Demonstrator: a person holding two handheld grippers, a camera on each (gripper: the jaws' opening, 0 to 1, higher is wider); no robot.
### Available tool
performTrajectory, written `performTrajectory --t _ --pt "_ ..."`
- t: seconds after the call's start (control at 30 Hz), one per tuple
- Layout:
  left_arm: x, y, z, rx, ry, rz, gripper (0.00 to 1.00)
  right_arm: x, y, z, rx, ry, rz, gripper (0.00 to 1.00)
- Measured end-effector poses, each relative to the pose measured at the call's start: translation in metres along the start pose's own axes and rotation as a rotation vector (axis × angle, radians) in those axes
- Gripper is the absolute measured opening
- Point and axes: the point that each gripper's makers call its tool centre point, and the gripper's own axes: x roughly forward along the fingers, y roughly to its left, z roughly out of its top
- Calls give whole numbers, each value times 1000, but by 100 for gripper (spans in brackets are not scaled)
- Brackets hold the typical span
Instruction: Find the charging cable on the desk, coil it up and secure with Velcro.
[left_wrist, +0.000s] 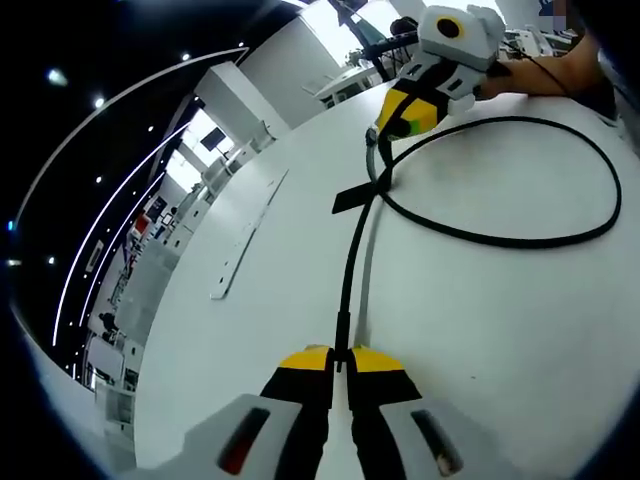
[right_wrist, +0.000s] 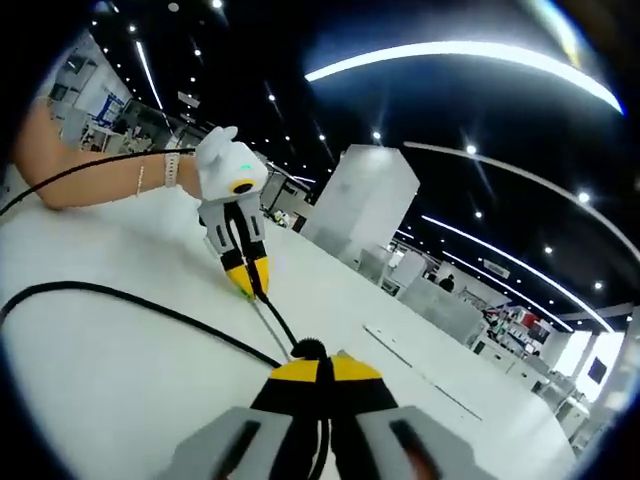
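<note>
A thin black charging cable (left_wrist: 500, 238) lies on the white desk (left_wrist: 480, 330) in a wide loop. A straight run of it stretches between my two grippers. My left gripper (left_wrist: 340, 358) is shut on one end of that run, its yellow tips pinching the cable. Farther along, my right gripper (left_wrist: 383, 135) holds the cable beside a flat black Velcro strap (left_wrist: 353, 197) fixed on it. In the right gripper view my right gripper (right_wrist: 318, 372) is shut on the cable (right_wrist: 120, 296), and the left gripper (right_wrist: 250, 286) grips the same line farther away.
A slim flat strip (left_wrist: 243, 243) is set into the desk to the left of the cable, also seen as the strip (right_wrist: 420, 372). A person's forearm (right_wrist: 90, 182) rests on the desk behind the left gripper. More white desks and pillars stand beyond.
</note>
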Motion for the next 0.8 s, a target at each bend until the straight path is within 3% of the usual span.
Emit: performTrajectory --t 0.53,0.8 --pt "0 3 0 1 -2 -2 7 -3 -11 -3 82 9 -55 3" --pt "0 2 1 1 -1 -3 7 -2 -11 -4 54 23 -68 3"
